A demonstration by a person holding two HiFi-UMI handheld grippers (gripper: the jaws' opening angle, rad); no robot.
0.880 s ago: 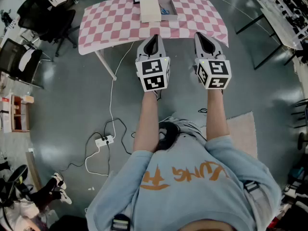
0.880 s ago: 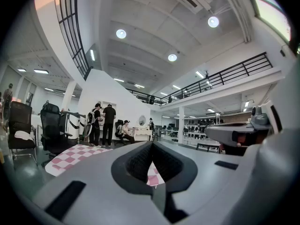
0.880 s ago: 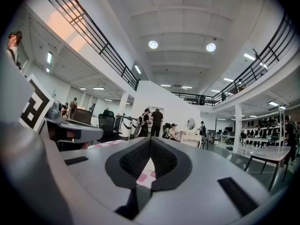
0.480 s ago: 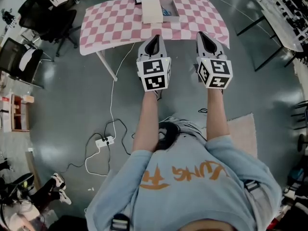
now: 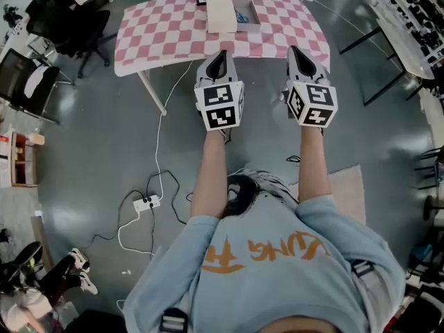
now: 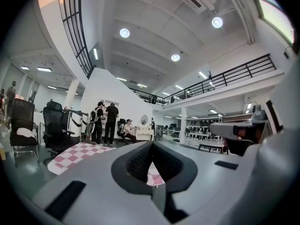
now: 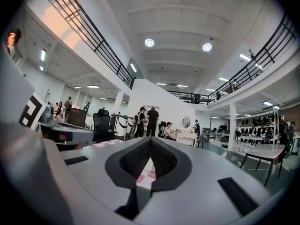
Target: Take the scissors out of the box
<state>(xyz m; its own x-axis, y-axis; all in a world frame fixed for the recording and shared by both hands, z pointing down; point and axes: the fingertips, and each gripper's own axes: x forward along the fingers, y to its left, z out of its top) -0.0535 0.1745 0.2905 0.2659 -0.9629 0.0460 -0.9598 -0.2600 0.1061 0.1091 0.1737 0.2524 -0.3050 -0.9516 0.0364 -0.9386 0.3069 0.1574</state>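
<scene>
**Markings.** Orange lettering (image 5: 267, 250) runs across the person's light-blue sweatshirt (image 5: 291, 290) but cannot be read. Each marker cube (image 5: 220, 106) carries black-and-white square codes and no text.

**Pose.** Both forearms extend side by side toward 12 o'clock and are held level. The left tongs (image 5: 220, 54) are pressed together with nothing between them. The right tongs (image 5: 297, 50) are also pressed together and empty. Both tips reach about the near edge of the bench (image 5: 159, 33), which is covered in a pink-and-white check cloth. They are well apart from the box (image 5: 254, 19).

**Surroundings.** The box sits open at the bench's far edge. The scissors (image 5: 239, 17) lie inside it and show only as a small blue shape. A white panel (image 5: 221, 14) lies just beside the box at its 9 o'clock. Office chairs (image 5: 69, 23) stand at 10 o'clock. A power strip (image 5: 147, 201) lies on the floor at 8 o'clock.
</scene>
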